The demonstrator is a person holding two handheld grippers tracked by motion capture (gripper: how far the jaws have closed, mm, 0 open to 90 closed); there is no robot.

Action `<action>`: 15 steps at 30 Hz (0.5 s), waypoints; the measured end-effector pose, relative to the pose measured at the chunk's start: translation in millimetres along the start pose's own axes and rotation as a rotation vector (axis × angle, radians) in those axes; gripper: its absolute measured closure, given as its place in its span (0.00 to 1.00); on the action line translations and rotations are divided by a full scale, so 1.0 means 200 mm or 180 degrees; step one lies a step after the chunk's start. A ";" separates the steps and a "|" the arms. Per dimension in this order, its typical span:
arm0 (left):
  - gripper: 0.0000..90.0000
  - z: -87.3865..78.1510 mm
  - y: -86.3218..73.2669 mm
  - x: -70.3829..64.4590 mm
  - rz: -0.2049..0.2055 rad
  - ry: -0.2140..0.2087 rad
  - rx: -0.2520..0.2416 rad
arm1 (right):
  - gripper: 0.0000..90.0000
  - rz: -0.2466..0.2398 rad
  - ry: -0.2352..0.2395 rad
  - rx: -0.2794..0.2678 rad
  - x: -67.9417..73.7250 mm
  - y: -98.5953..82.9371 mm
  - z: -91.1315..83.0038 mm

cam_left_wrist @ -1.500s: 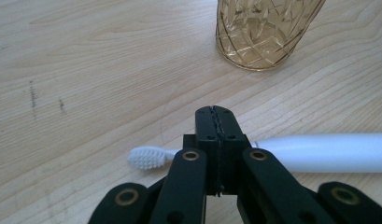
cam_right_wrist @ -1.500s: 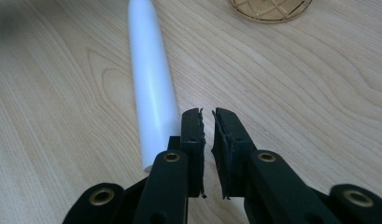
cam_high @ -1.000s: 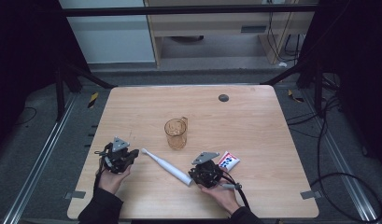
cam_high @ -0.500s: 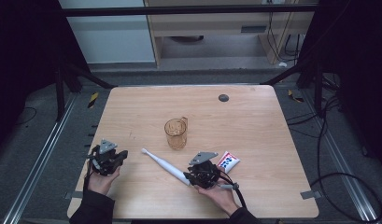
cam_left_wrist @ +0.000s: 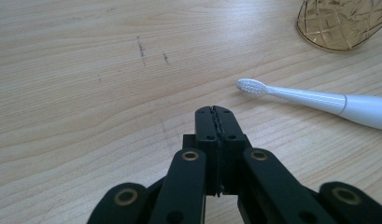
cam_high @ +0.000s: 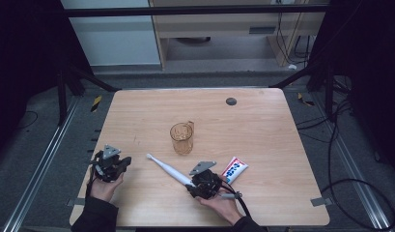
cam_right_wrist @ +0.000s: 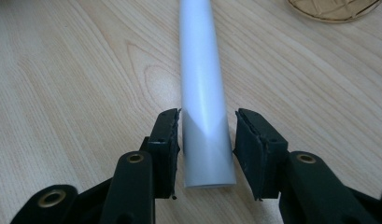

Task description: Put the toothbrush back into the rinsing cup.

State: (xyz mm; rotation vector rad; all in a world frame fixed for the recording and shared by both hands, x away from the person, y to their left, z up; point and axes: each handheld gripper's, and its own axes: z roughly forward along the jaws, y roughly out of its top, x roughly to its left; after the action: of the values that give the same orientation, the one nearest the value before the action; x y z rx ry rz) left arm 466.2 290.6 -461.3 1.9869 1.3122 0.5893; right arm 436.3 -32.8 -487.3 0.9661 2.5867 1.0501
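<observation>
Right gripper [cam_right_wrist: 205,140]: jaws stand apart, one on each side of the butt end of the toothbrush [cam_right_wrist: 202,93], with a thin gap visible on the right-hand jaw; judged not yet clamped. In the right gripper view the handle runs straight away from the jaws along their centreline, so the jaws' closing line is square to the toothbrush's long axis.

In the high view the right gripper [cam_high: 204,182] sits at the near edge of the table [cam_high: 282,125], right of centre. The toothbrush [cam_high: 167,169] lies flat, its long axis running from this gripper up and to the left, head at the far-left end.

The cup [cam_high: 181,138] stands beyond the brush, apart from it. The toothpaste tube [cam_high: 234,169] lies just right of the right gripper.

Left gripper [cam_left_wrist: 215,154]: jaws pressed together, holding nothing, at the near left. The bristle head [cam_left_wrist: 252,86] lies ahead and right of it.

Judgement: the right hand is the nearer and is aligned for the grasp.
</observation>
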 end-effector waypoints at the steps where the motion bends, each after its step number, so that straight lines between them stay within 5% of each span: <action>1: 0.99 0.00 0.00 0.00 0.0000 0.0000 0.0000 | 0.67 -0.0009 0.0000 0.0019 0.00 0.00 0.00; 15: 0.99 0.01 0.00 0.00 -0.0013 0.0002 0.0003 | 0.73 -0.0015 -0.0052 0.0118 0.02 0.00 0.03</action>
State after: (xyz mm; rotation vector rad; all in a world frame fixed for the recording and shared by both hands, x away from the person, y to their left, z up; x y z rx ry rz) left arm 467.0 291.3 -462.3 1.9845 1.3169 0.5876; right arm 435.1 -27.7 -491.5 0.9724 2.6027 0.9924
